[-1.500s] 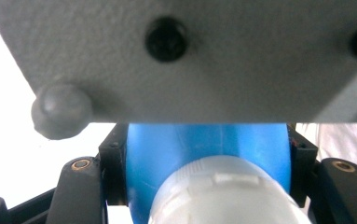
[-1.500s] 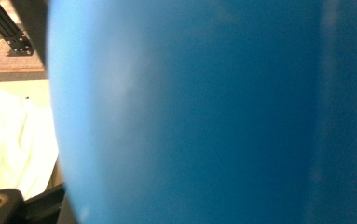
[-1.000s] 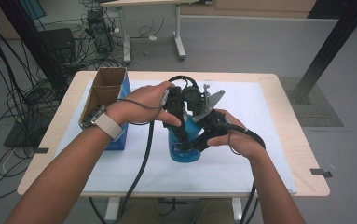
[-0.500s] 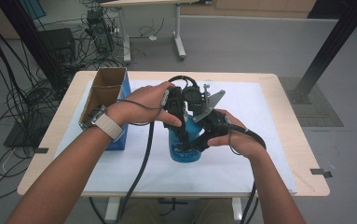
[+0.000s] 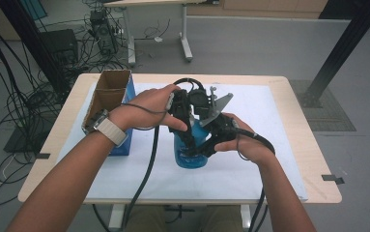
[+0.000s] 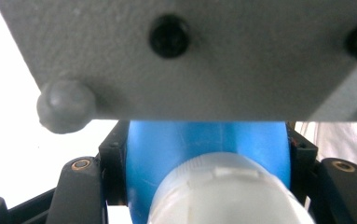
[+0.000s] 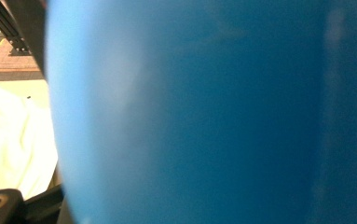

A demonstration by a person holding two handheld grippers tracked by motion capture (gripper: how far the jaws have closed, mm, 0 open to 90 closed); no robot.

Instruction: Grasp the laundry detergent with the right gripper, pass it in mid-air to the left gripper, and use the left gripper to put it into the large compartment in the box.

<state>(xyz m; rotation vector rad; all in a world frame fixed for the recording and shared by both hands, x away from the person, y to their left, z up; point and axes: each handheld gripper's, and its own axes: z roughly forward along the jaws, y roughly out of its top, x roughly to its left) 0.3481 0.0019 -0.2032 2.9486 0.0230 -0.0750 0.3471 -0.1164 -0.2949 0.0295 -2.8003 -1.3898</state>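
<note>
While both hands meet over the middle of the table (image 5: 293,145), a blue bottle (image 5: 191,153) stands upright on the white sheet (image 5: 250,169) that covers most of the tabletop. Everything else sits relative to that bottle.

Left tool (image 5: 186,126): it comes in from the bottle's left and upper side in the high view, held by the left hand (image 5: 151,107) with a pale watch strap on the wrist. In the left gripper view its two black jaws are clamped on the bottle (image 6: 204,149), one on each side of the blue shoulder, just behind the pale, whitish cap (image 6: 223,191). A grey plate (image 6: 204,56) of the other tool hangs above the bottle in that view.

Right tool (image 5: 211,140): held by the right hand (image 5: 243,142), it presses in from the bottle's right side, its grey three-cornered plate tilted above the bottle's top. In the right gripper view the blue wall of the bottle (image 7: 204,116) lies right against the camera, blurred, so the pads themselves are hidden; the jaws are closed as far as they go, gripping the bottle's body.

An open cardboard box (image 5: 109,92) with a blue side stands well to the left of the bottle, near the table's left edge.
</note>
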